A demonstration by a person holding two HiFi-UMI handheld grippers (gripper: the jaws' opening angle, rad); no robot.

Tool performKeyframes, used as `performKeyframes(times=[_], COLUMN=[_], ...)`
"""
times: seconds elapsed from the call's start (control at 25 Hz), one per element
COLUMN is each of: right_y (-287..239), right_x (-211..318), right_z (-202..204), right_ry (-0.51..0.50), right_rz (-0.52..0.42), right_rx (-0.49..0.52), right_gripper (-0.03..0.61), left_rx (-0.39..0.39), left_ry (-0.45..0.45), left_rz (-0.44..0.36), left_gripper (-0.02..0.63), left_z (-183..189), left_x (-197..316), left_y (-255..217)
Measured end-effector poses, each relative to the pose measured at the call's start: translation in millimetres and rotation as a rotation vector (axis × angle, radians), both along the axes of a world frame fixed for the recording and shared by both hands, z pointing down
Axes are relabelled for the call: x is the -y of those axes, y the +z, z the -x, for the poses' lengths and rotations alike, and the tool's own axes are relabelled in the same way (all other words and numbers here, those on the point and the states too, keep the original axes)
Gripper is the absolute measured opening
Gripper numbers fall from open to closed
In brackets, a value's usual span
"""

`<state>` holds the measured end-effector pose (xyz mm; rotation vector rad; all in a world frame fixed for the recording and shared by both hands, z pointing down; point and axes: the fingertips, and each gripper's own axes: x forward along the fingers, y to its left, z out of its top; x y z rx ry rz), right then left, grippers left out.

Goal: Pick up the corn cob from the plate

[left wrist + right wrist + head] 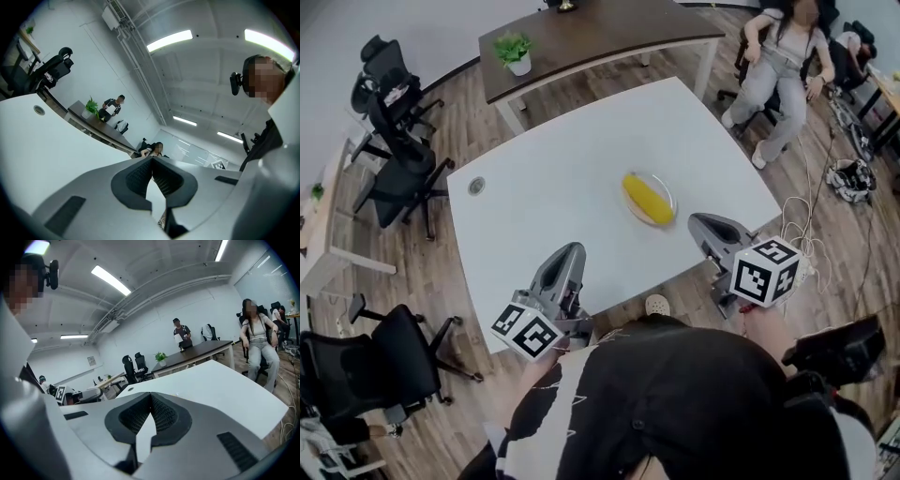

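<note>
Your left claw [574, 248] is pressed together, its ribbed pads meeting at the tips with nothing between them. It sits over the near edge of the broad white counter [553, 178]. Your right claw [698, 220] is likewise closed and empty, at the counter's near right edge. The yellow corn cob [647, 198] lies in the shallow round clear plate [668, 193] on the counter. It is at two o'clock from the left claw and ten o'clock from the right, nearer the right one and touched by neither. Beyond the counter, at twelve o'clock, a dark brown desk [600, 37] carries a green potted plant [514, 49]. A seated person [778, 66] is at two o'clock.
</note>
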<state>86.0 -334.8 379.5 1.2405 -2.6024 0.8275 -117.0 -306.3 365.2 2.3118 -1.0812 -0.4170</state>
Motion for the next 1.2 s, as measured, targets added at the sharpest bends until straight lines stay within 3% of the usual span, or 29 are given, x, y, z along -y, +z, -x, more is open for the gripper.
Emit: performKeyframes(times=[0.44, 0.68, 0.96, 1.2], right_y=[35.3, 56.1, 87.7, 109.7], right_x=[79.5, 137.1, 156.1, 165.6], right_z=[11.4, 23.6, 42.0, 54.6], right_ry=[-0.175, -0.261, -0.344, -0.396], right_rz=[0.019, 0.088, 0.15, 0.198], right_rx=[-0.041, -0.032, -0.066, -0.097], right_gripper=[0.015, 0.014, 0.015, 0.014], left_rx=[-0.025, -0.044, -0.041, -0.033], left_ry=[-0.195, -0.32, -0.445, -0.484], left_rz=[0.08, 0.151, 0.202, 0.222], left_gripper=[0.014, 0.013, 0.014, 0.014], left_z=[8.3, 20.4, 44.8, 50.6], left_x=[37.3, 73.0, 69.9, 74.9], left_y=[37.4, 52.3, 62.9, 63.2])
